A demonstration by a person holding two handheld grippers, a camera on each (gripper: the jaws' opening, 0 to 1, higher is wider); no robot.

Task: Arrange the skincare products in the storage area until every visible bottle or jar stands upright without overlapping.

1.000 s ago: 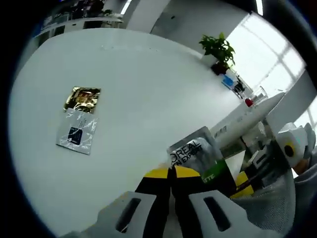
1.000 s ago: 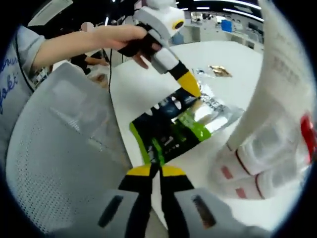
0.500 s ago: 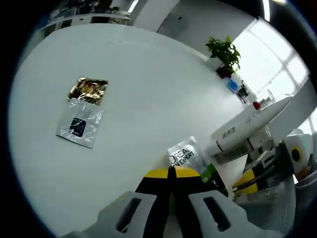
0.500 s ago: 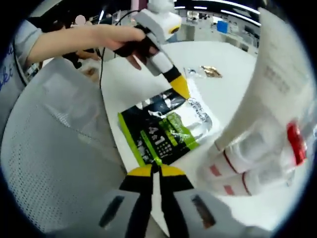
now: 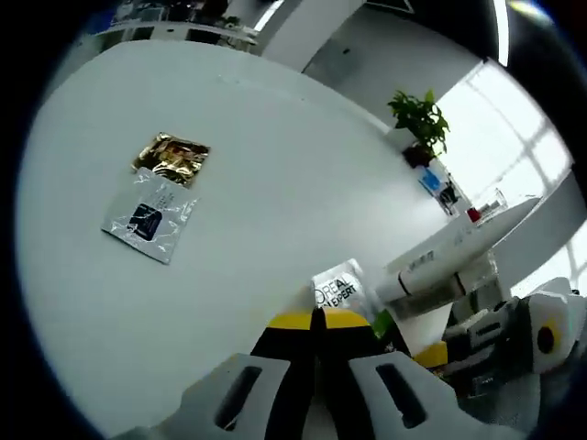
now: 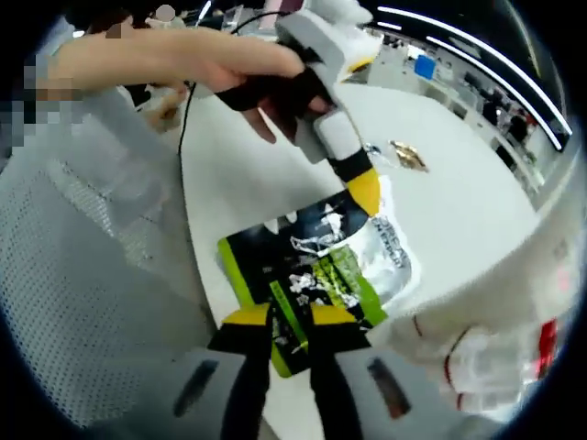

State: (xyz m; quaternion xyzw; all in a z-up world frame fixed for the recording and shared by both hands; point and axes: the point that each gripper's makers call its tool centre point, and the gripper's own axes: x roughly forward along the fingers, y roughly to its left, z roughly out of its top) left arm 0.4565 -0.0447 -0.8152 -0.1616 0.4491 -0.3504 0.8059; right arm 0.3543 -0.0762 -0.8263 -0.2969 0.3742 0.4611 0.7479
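Sachet, black, green and silver, lies flat at the near edge of the white table, beside a grey mesh chair. In the right gripper view the right gripper has its yellow-tipped jaws slightly spread, one on each side of the sachet's near edge; whether they grip it I cannot tell. At the sachet's far end the left gripper, held in a person's hand, comes down with its yellow tip touching the silver part of the pack.

In the left gripper view that gripper's own jaws are pressed together at the sachet's silver corner, where part of a printed brand name shows; they appear to pinch it, though the contact itself is hidden behind the tips. Just beside the sachet lies a white tube on its side, with more white tubes blurred at the table's edge. Well apart, toward the far side of the table, a gold foil packet and a silver packet lie flat, touching each other. A potted plant stands at the table's far edge.
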